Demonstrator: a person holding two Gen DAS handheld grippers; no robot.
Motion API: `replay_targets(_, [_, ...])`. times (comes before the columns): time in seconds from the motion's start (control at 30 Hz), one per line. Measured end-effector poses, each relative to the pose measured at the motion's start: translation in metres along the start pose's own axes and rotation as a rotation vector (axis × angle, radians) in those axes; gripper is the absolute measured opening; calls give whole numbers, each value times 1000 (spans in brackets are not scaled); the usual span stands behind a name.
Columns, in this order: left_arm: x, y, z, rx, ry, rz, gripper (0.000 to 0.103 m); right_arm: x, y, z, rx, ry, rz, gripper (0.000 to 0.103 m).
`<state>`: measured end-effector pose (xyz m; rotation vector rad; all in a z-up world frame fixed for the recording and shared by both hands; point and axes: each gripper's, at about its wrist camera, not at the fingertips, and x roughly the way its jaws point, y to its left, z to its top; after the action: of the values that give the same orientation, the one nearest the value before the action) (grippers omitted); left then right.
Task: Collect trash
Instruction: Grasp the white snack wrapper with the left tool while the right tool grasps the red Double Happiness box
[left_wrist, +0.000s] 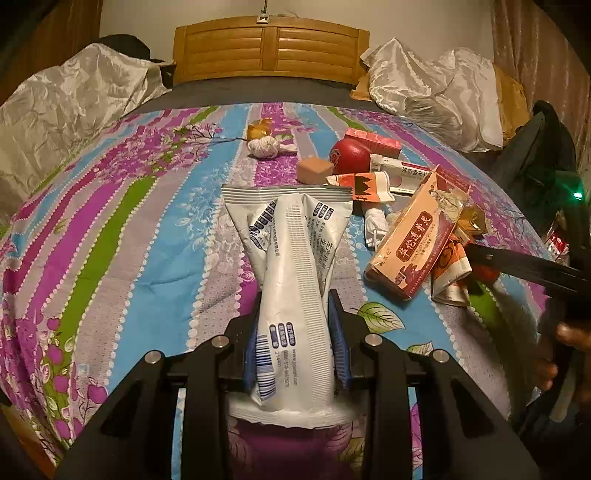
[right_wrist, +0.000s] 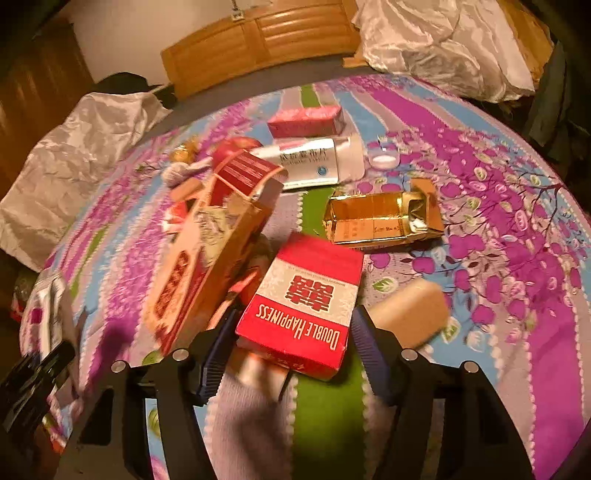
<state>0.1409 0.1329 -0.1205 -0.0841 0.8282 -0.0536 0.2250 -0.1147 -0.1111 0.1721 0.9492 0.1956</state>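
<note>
My left gripper is shut on a white plastic wrapper with blue print, held above the floral bedspread. My right gripper is open, its blue-padded fingers on either side of a red Double Happiness cigarette pack that lies on the bed. Left of the pack a tall orange box leans over; it also shows in the left wrist view. A gold foil pack, a white medicine box and a pink box lie beyond.
A red apple, a tan block, crumpled tissue and torn orange wrappers lie on the bedspread. Silver pillows and a wooden headboard stand at the far end. A tan block sits right of my right gripper.
</note>
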Motion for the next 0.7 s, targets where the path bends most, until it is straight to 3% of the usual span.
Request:
replay_targets(0.43, [-44, -35, 14, 30, -99, -21, 31, -111, 2, -39, -39, -57, 160, 62])
replay_targets(0.7, [-69, -75, 20, 98, -130, -40, 31, -165, 12, -54, -97, -130, 174, 61])
